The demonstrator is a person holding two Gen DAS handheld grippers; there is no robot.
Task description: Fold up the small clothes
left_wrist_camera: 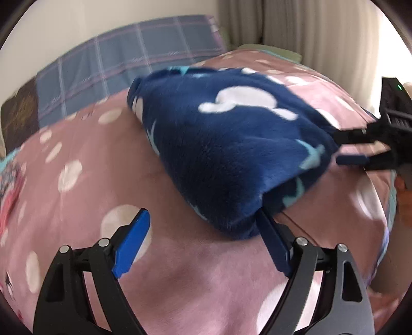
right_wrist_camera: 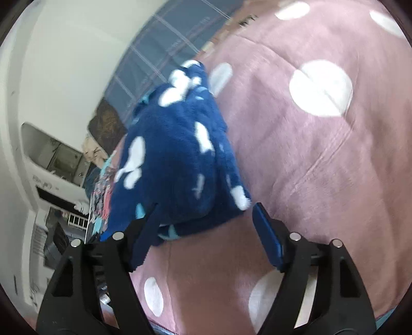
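A navy fleece garment [left_wrist_camera: 219, 144] with white and teal shapes lies bunched and folded on the pink bed cover. My left gripper [left_wrist_camera: 203, 226] is open at its near edge; the right finger [left_wrist_camera: 270, 239] touches the hem, while the left finger [left_wrist_camera: 136, 232] is over bare cover. At the garment's right corner the right gripper [left_wrist_camera: 347, 149] shows with its fingers apart. In the right wrist view the garment [right_wrist_camera: 175, 159] rises just ahead of my open right gripper [right_wrist_camera: 206, 226], its lower edge draped against the left finger [right_wrist_camera: 144, 242]. Neither gripper holds the cloth.
The pink cover with white dots [left_wrist_camera: 180, 283] [right_wrist_camera: 322, 167] spreads all around. A blue plaid pillow [left_wrist_camera: 123, 61] lies behind, curtains [left_wrist_camera: 283, 23] beyond. Colourful clothes [right_wrist_camera: 103, 195] are piled at the bed's edge by white furniture [right_wrist_camera: 51, 165].
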